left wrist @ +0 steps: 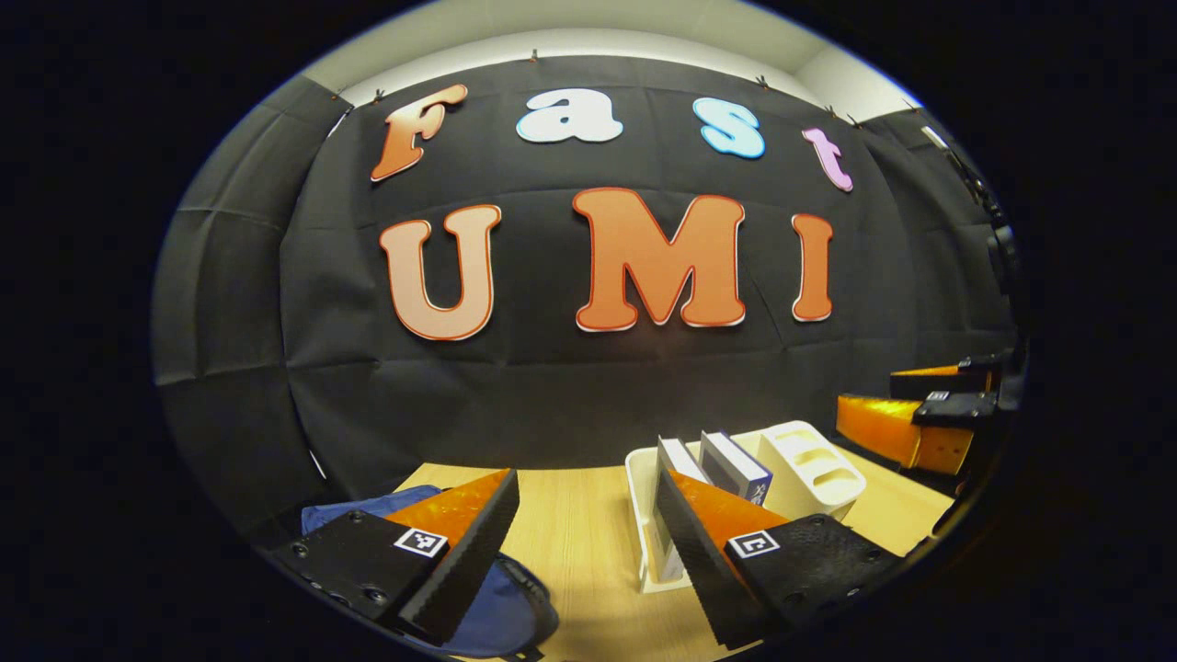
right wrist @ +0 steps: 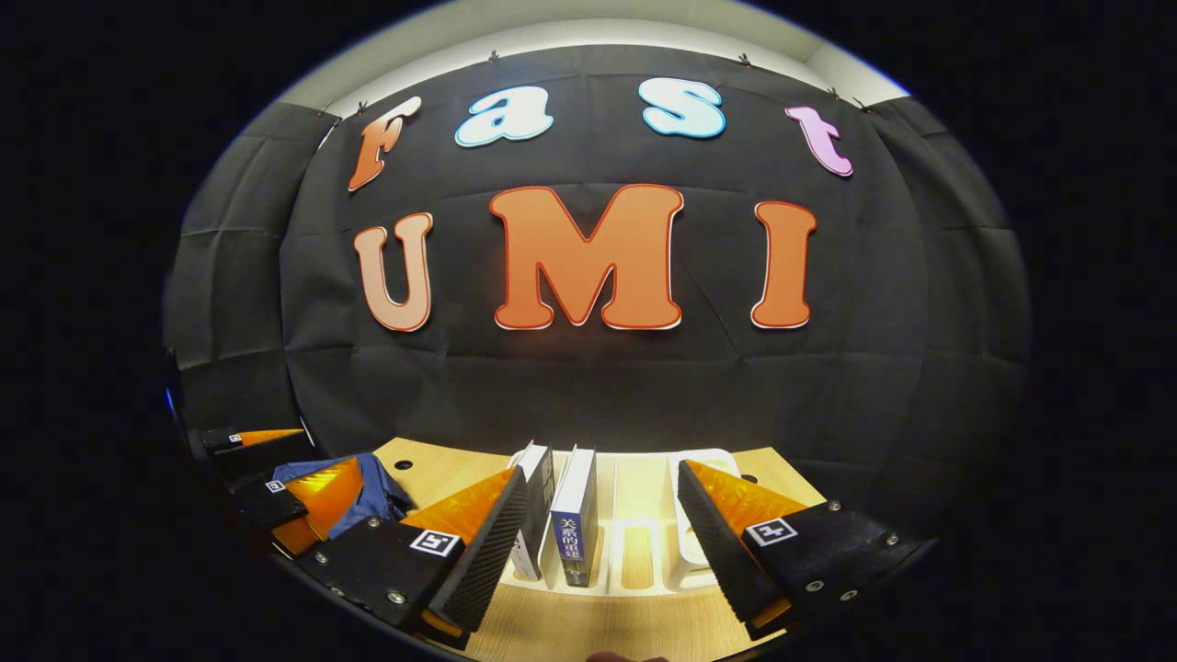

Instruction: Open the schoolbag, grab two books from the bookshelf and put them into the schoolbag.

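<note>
Left gripper view looks out over a pale wooden worktop [left wrist: 570, 542] with the left claw [left wrist: 588, 542] held above it, its two fingers spread wide and gripping nothing. Under its left finger lies the blue fabric schoolbag [left wrist: 501, 616], slumped at the near left edge of the worktop. To the right stands the white plastic bookshelf [left wrist: 814, 469], a slotted rack, with a white-covered book [left wrist: 679, 455] and a dark blue book with a white spine [left wrist: 736, 464] upright side by side in its left slots. Farther right, past the rack, the right claw [left wrist: 919, 418] hangs in the air.

From the right gripper view, the right claw [right wrist: 598, 533] is likewise released, fingers well apart, pointing straight at the bookshelf [right wrist: 708, 460]. Both books, the white one [right wrist: 535, 510] and the blue one [right wrist: 575, 529], stand between its fingers but farther off, untouched. At far left the schoolbag [right wrist: 372, 492] rests on the worktop [right wrist: 432, 464], with the left claw [right wrist: 276, 478] over it.
</note>
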Tool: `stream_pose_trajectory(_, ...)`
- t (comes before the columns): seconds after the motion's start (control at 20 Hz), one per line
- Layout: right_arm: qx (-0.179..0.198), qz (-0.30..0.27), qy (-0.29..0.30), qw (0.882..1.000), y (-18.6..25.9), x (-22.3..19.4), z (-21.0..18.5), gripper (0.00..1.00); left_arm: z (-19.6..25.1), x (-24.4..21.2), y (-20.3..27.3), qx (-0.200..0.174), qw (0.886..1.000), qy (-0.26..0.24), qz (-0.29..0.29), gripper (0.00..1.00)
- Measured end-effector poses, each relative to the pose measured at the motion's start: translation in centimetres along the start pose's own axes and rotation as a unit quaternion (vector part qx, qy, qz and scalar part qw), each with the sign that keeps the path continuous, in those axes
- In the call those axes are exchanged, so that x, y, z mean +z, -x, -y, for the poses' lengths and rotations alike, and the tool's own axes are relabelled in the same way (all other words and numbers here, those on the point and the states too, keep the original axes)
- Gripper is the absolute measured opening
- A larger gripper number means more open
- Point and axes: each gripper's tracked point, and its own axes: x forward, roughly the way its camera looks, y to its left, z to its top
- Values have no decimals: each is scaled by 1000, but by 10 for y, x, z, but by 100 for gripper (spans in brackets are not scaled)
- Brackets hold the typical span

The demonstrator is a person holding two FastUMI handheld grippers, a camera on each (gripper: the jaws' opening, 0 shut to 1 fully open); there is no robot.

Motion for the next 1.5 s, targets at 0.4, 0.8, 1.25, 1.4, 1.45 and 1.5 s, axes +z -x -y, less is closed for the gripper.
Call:
stream_pose_trajectory(0.4, -22, -24, -2, 999, -5, -21, 17, 97, -41, -113, 5, 22, 979, -117, -164, 97)
stream_pose_trajectory(0.8, -47, -51, 11, 998, -11, -45, 37, 97, -84, -207, 21, 29, 924, -291, -245, 98)
stream_pose_trajectory(1.25, -60, -77, 34, 995, -19, -64, 42, 97, -106, -286, 42, 17, 876, -357, -324, 97)
stream_pose_trajectory(1.4, -57, -76, 34, 995, -23, -63, 37, 97, -115, -297, 46, 26, 869, -351, -349, 96)
stream_pose_trajectory(1.45, -54, -77, 33, 995, -23, -63, 36, 97, -116, -300, 45, 25, 868, -349, -353, 95)
stream_pose_trajectory(1.5, -50, -77, 32, 995, -24, -63, 33, 97, -116, -301, 43, 24, 867, -350, -355, 96)
